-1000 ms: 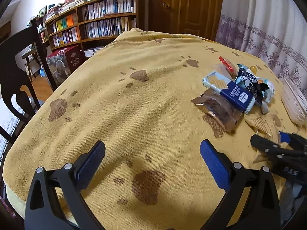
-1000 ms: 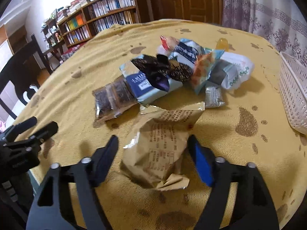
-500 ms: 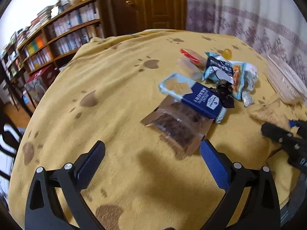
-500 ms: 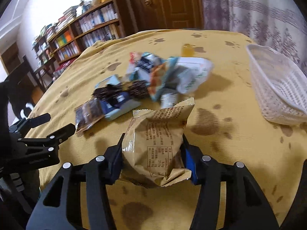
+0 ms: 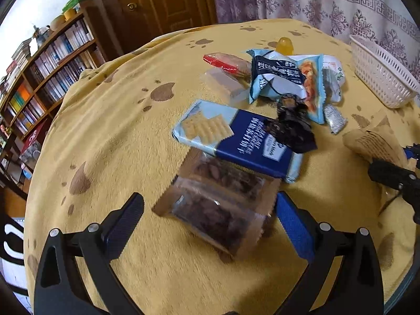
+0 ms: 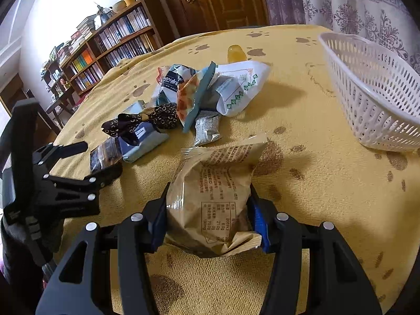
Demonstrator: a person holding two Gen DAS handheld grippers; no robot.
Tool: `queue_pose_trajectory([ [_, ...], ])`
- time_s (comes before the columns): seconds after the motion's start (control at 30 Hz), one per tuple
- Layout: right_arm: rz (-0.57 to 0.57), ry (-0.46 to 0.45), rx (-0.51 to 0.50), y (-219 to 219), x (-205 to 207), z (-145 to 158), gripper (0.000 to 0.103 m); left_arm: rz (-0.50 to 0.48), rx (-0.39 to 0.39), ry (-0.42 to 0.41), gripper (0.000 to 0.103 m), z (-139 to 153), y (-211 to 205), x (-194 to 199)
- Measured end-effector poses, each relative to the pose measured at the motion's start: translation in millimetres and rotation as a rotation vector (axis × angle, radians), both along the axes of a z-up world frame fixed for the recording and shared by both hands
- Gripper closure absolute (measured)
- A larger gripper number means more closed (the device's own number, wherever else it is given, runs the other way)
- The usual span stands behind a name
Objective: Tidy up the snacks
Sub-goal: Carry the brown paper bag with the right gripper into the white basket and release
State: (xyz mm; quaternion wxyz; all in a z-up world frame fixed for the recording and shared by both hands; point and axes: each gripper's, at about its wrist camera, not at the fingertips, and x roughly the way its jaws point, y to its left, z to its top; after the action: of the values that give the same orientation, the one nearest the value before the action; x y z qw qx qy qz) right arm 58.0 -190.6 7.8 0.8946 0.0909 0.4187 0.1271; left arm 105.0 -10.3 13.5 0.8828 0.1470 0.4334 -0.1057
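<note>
Right claw (image 6: 208,225) clamped on tan snack bag (image 6: 218,191), bag's long axis running forward along fingers, held just above yellow counter (image 6: 302,120). White basket (image 6: 372,97) sits ahead and to right, nearer this claw than left. Left claw (image 5: 210,225) spread wide, straddling clear brown packet (image 5: 218,204), pads not touching. Remaining snacks (image 6: 199,97) piled mid-counter.

text: brown snack bag (image 6: 212,199) | reads "2069kJ", "21.0g", "70.0g", "100g"
</note>
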Motion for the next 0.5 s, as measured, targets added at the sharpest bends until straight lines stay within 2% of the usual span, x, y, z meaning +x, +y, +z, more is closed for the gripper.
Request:
queue_pose_trajectory([
  [0.23,0.004,0.002,0.020,-1,-1,0,0.048,0.005,-0.092,0.032,0.005,-4,15,16],
  [0.33,0.006,0.001,0.017,0,1,-1,0.048,-0.014,-0.127,0.016,0.018,-3,16,12],
  [0.43,0.008,0.000,0.014,0,3,-1,0.048,-0.022,-0.130,-0.002,0.026,-2,16,7],
  [0.47,0.008,0.000,0.014,0,3,0,0.048,-0.023,-0.135,-0.008,0.033,-1,17,5],
  [0.5,0.008,-0.001,0.013,0,2,-1,0.048,-0.019,-0.137,-0.015,0.033,0,18,4],
])
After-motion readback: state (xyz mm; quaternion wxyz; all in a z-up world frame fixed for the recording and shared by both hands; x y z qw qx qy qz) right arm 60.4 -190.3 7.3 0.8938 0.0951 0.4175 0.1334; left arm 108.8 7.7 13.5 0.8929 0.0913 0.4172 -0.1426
